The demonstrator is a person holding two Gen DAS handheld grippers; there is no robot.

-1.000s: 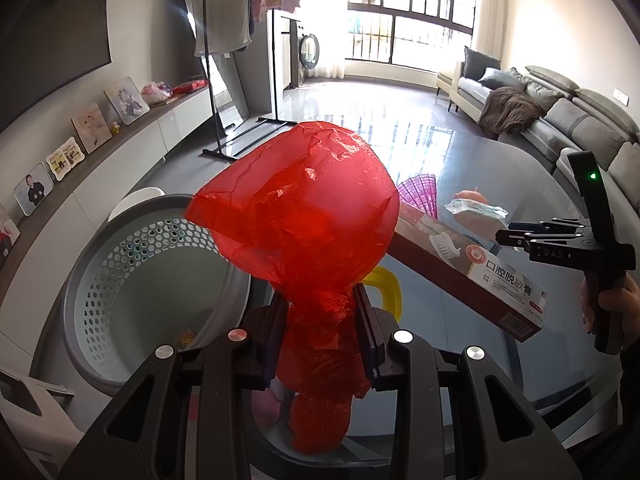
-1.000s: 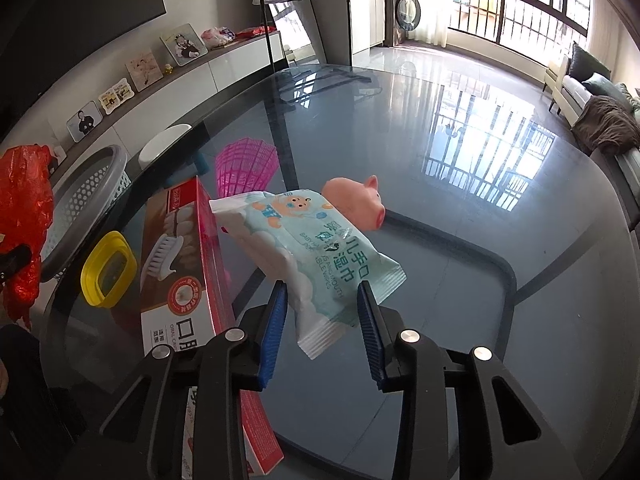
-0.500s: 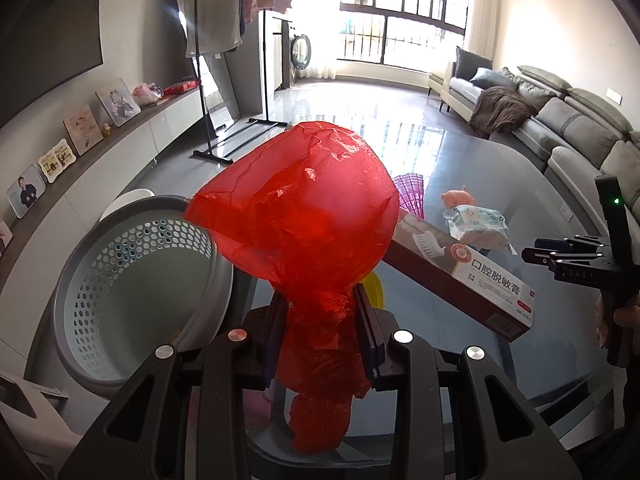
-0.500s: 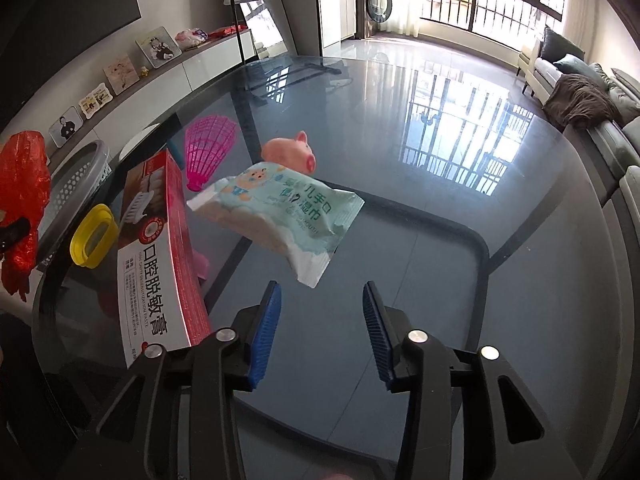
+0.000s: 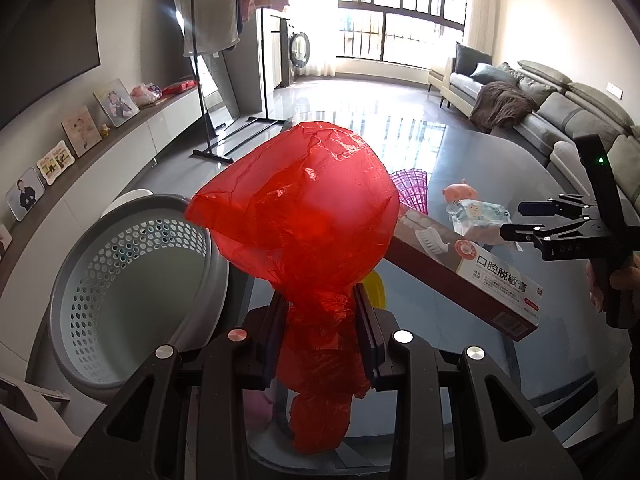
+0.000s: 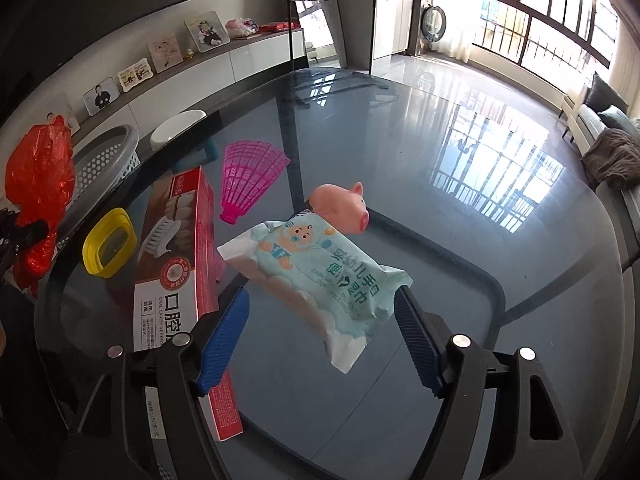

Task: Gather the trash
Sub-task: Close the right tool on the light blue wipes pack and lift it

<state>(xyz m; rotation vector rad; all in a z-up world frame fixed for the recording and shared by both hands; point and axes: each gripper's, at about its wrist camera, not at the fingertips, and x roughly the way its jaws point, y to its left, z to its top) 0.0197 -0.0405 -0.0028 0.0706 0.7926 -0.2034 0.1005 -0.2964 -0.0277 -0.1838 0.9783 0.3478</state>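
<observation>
My left gripper (image 5: 320, 300) is shut on the neck of a puffed red plastic bag (image 5: 304, 216), held up beside the table edge; the bag (image 6: 40, 176) also shows at the far left of the right wrist view. A pale blue wet-wipe pack (image 6: 320, 264) lies on the glass table (image 6: 440, 200). My right gripper (image 6: 320, 296) straddles it, its jaws opening wide, with the blue pads (image 6: 224, 336) on either side and not pressing. In the left wrist view the right gripper (image 5: 512, 220) hovers at the pack (image 5: 476, 216).
A long red toothpaste box (image 6: 176, 264), a yellow lid (image 6: 108, 248), a pink fan-shaped piece (image 6: 248, 176) and a pink pig toy (image 6: 340, 208) lie on the table. A grey perforated basket (image 5: 80, 260) stands below the table's left edge. Sofas line the far right.
The right jaws have spread from a narrow gap at the wipe pack to wide. The gripper drew back from the pack, then came close over it again. The left gripper and bag stayed put.
</observation>
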